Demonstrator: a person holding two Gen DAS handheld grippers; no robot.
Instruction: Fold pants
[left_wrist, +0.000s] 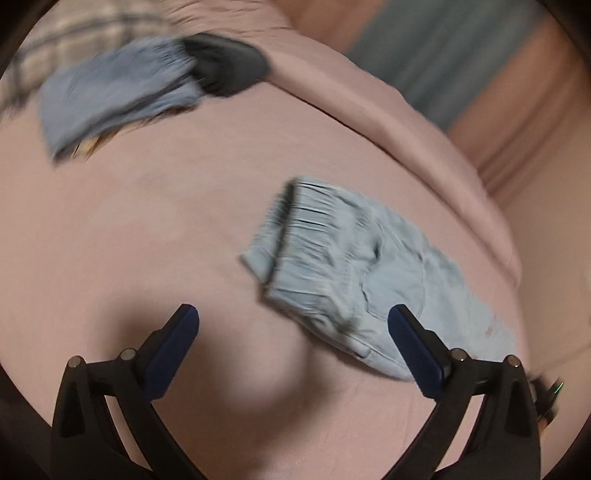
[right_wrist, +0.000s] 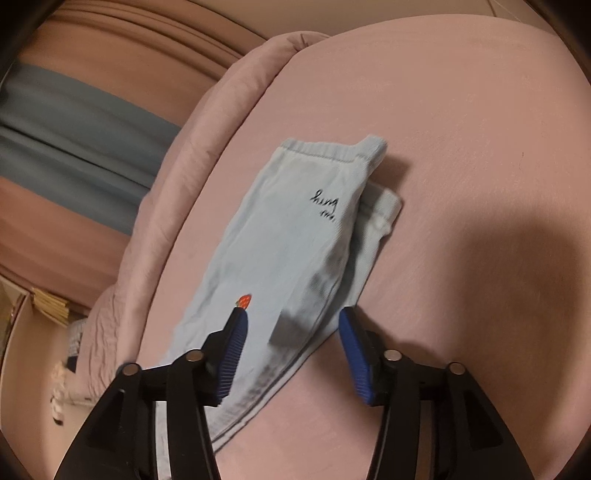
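Observation:
Small light blue pants lie flat on a pink bed sheet, with the gathered elastic waistband toward the upper left in the left wrist view. In the right wrist view the pants show black script and a small red print, one leg lying over the other. My left gripper is open and empty above the sheet, its right finger over the pants' edge. My right gripper is open and empty just above the pants' near end.
A blue folded garment and a dark item lie at the far left of the bed, next to a plaid cloth. A rolled pink blanket runs along the bed's edge. Curtains hang beyond.

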